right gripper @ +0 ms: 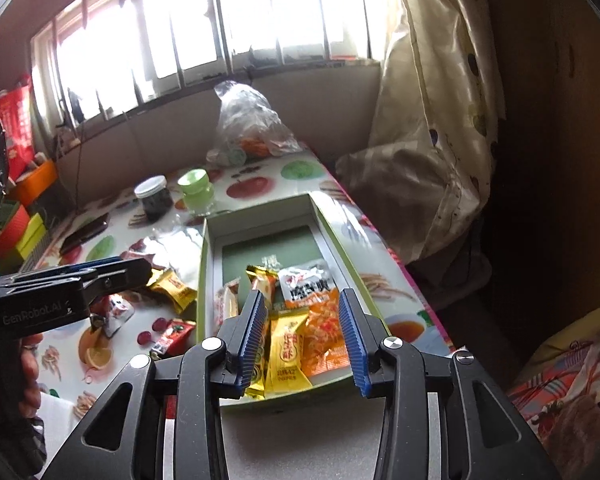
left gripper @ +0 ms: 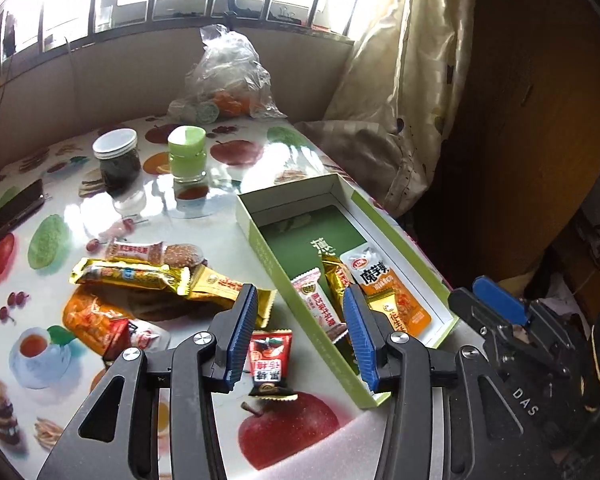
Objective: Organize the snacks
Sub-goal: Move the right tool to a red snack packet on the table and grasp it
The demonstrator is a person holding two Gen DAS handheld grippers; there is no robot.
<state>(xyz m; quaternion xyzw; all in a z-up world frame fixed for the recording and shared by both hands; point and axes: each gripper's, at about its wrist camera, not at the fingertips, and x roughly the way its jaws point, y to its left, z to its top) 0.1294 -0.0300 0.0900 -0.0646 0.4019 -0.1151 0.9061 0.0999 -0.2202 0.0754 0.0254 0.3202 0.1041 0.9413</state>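
A light green open box (left gripper: pixel 260 248) lies on the fruit-print table and holds several snack packets: a white-and-orange packet (left gripper: pixel 384 276), a gold one and a white bar. My left gripper (left gripper: pixel 302 332) is open and empty over the box's near left edge. A small red candy packet (left gripper: pixel 269 360) lies on the table between its fingers. A pile of gold, orange and red packets (left gripper: pixel 148 284) lies left of the box. My right gripper (right gripper: pixel 306 340) is open and empty above the box's near end (right gripper: pixel 204 280), over a yellow packet (right gripper: pixel 286 352) and an orange packet (right gripper: pixel 326 332).
At the back of the table stand a dark jar with a white lid (left gripper: pixel 116 160), a green-lidded jar (left gripper: pixel 187 152) and a clear plastic bag of fruit (left gripper: pixel 228 80). A dark phone (left gripper: pixel 12 216) lies at left. A curtain (left gripper: pixel 412 80) hangs at right past the table edge.
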